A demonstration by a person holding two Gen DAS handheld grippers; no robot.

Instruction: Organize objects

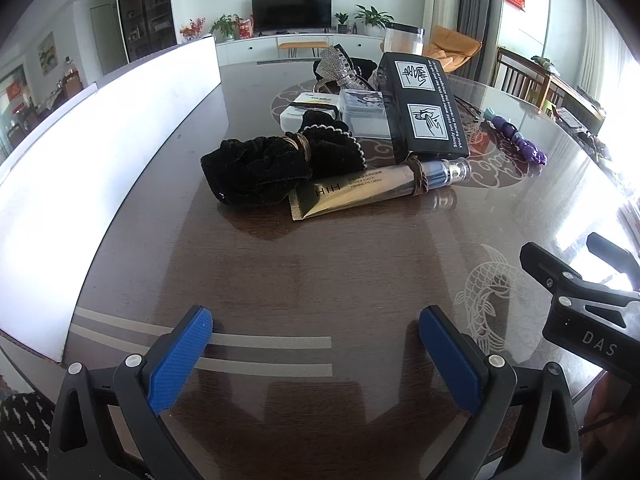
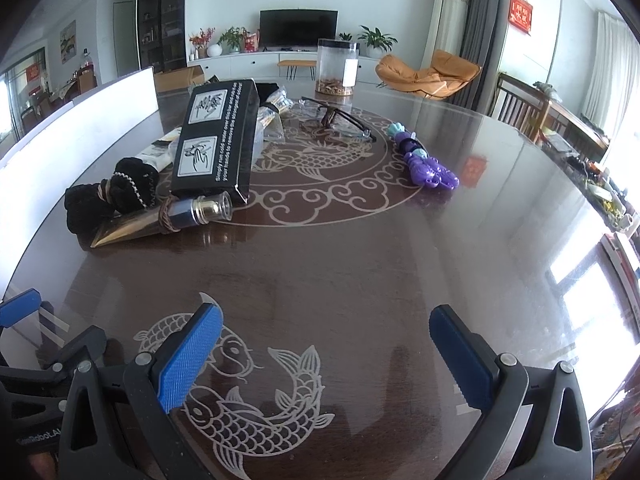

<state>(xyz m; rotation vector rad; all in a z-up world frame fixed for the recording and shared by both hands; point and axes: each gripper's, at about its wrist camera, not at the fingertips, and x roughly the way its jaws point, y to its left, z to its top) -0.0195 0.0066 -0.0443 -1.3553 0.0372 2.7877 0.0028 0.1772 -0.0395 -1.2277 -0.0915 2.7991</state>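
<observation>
We see a clear jar (image 2: pixel 335 67) with a brown layer at its bottom, far behind the black box (image 2: pixel 216 140), our left gripper (image 1: pixel 316 344) and right gripper (image 2: pixel 326 344) both wide open, holding nothing.

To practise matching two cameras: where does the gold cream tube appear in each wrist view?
Left wrist: gold cream tube at centre, lying before the black box.
Right wrist: tube at left, under the same box's near end.
Shared landmark: the black box.
</observation>
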